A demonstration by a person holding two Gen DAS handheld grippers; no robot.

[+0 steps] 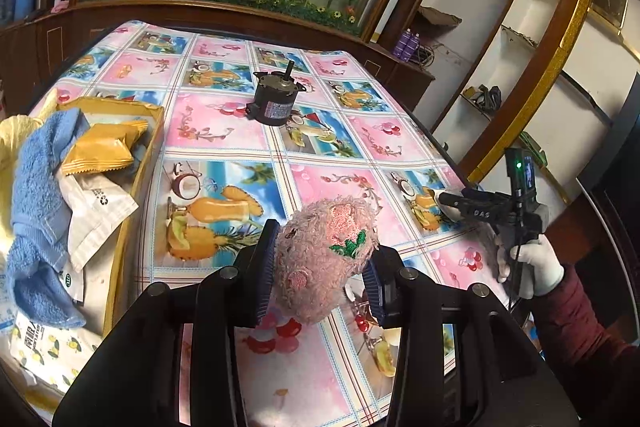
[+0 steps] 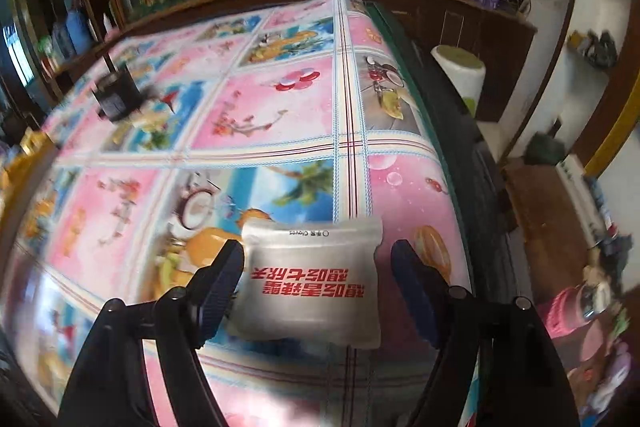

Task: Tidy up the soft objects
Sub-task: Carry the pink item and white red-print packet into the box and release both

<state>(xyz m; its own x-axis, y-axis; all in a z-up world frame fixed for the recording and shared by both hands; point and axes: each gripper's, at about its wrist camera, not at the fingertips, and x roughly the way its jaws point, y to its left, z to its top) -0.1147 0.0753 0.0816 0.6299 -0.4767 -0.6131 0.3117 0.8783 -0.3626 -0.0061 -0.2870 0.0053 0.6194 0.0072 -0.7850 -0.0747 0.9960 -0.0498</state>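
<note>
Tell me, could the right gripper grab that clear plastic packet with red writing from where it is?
Probably yes. The right gripper is open, its fingers on either side of the clear plastic packet with red writing, which lies flat on the patterned tablecloth. Nothing sits between them.

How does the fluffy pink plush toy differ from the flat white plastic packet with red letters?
The fluffy pink plush toy is rounded and furry; the flat white plastic packet is smooth and printed. The left gripper clamps the toy above the table; the packet lies on the patterned tablecloth between the open fingers of the right gripper. Each sits between a gripper's fingers.
</note>
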